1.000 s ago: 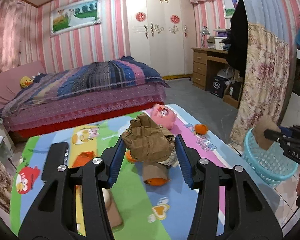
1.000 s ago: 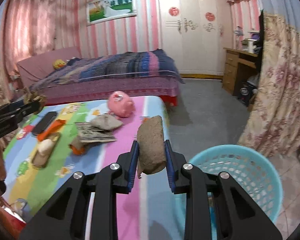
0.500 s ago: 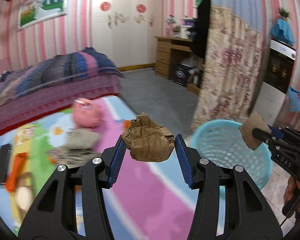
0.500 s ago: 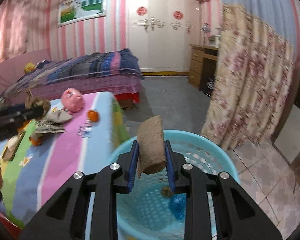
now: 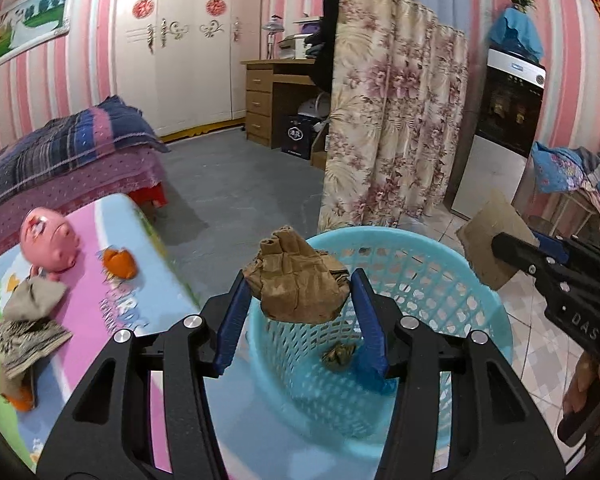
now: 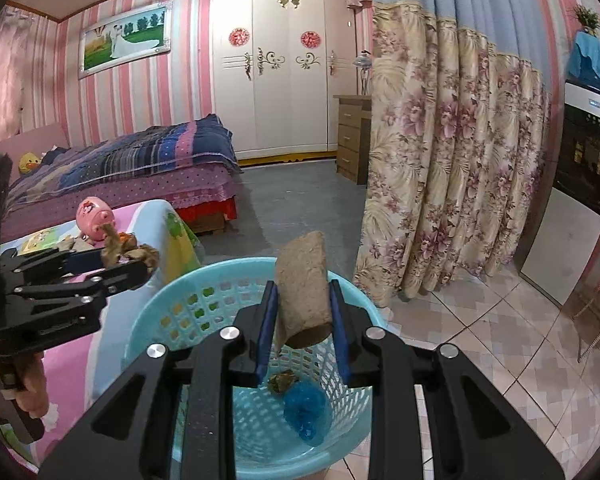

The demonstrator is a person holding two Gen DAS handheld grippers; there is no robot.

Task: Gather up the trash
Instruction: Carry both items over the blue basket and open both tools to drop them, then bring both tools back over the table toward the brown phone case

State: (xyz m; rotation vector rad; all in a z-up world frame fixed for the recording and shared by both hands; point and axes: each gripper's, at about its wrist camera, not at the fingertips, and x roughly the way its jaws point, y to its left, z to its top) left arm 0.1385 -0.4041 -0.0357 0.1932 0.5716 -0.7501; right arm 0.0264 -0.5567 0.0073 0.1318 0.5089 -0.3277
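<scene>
— What is held, and where?
— Crumpled brown paper (image 5: 300, 286) is pinched by the left gripper (image 5: 302, 312), a cardboard tube (image 6: 304, 290) by the right gripper (image 6: 303, 334); both have been carried from the mat (image 5: 100, 280) to above the basket (image 5: 440, 276), lower centre.
— And now?
— Release seems due; the blue wrapper (image 6: 306, 408) inside is probably trash.
</scene>
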